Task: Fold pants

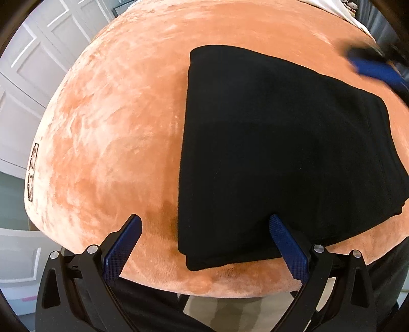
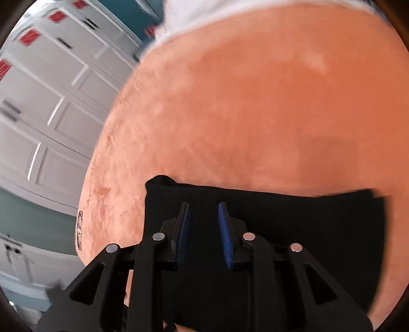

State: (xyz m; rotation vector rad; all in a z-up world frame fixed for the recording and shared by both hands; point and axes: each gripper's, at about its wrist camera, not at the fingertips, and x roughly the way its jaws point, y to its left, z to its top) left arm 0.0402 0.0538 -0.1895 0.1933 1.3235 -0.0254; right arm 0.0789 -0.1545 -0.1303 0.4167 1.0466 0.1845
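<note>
Black pants lie folded into a flat rectangle on an orange plush blanket. My left gripper hangs open and wide above the near edge. Its right finger overlaps the pants' near left corner, and its left finger is over bare blanket. Nothing is between the pads. In the right wrist view the pants fill the lower frame. My right gripper hovers over them with its jaws narrowly apart and no cloth pinched between them. Seen from the left wrist, the right gripper is a blue blur past the pants' far right corner.
White panelled doors stand to the left, beyond the bed's edge. A white bin sits low at the left. White bedding lies at the blanket's far side. A person's dark clothing is just below the near edge.
</note>
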